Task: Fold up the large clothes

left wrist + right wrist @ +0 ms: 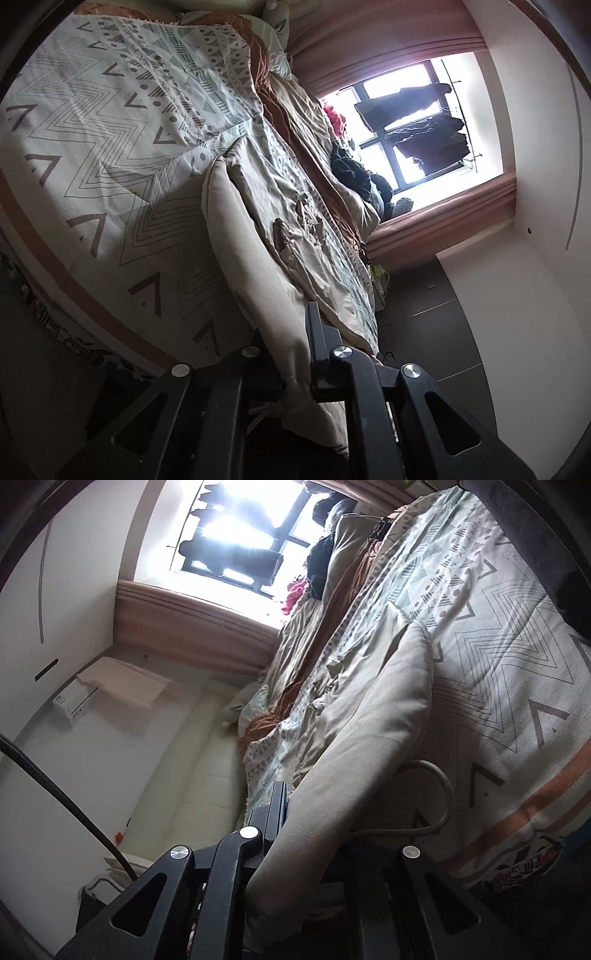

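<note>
The beige garment (236, 229) lay across the patterned bed cover (92, 140) — left gripper (291, 373) and right gripper (314, 834) each clamped on its near edge

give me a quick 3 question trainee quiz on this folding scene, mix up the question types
1. True or false: both grippers are shut on the beige garment.
2. What does the garment lie on? A) bare floor B) patterned bed cover C) wooden desk
3. Fill in: behind the bed, dark clothes hang in front of the bright ____.

Key:
1. True: left gripper and right gripper each pinch its edge.
2. B, the patterned bed cover.
3. window
</note>
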The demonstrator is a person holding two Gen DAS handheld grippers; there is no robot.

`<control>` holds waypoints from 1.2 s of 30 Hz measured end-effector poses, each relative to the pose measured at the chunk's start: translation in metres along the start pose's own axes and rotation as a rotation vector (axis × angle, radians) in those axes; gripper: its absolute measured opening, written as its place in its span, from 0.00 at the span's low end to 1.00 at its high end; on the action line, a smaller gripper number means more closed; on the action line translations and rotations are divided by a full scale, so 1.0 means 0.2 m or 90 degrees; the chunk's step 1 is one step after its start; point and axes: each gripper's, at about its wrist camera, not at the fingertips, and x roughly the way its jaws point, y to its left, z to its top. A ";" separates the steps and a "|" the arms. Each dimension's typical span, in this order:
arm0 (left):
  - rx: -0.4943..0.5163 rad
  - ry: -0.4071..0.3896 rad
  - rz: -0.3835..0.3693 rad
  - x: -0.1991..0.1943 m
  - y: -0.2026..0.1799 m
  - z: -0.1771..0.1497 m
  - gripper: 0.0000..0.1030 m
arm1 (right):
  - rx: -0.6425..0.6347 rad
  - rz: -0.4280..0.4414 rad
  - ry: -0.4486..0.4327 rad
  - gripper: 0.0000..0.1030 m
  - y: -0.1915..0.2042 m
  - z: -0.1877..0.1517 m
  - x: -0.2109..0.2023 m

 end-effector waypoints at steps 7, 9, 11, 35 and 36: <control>0.022 -0.037 -0.038 -0.23 -0.10 -0.04 0.11 | -0.033 0.035 -0.016 0.07 0.09 -0.01 -0.09; 0.025 -0.046 -0.050 -0.29 -0.12 -0.05 0.11 | -0.040 0.042 -0.021 0.07 0.09 -0.01 -0.08; 0.031 -0.054 -0.061 -0.34 -0.16 -0.06 0.11 | -0.052 0.052 -0.026 0.07 0.12 -0.01 -0.09; 0.045 -0.083 -0.058 0.02 -0.37 0.43 0.11 | -0.041 0.017 -0.028 0.07 0.04 0.45 0.35; 0.048 -0.083 -0.055 0.05 -0.38 0.46 0.11 | -0.042 0.016 -0.029 0.07 0.04 0.47 0.38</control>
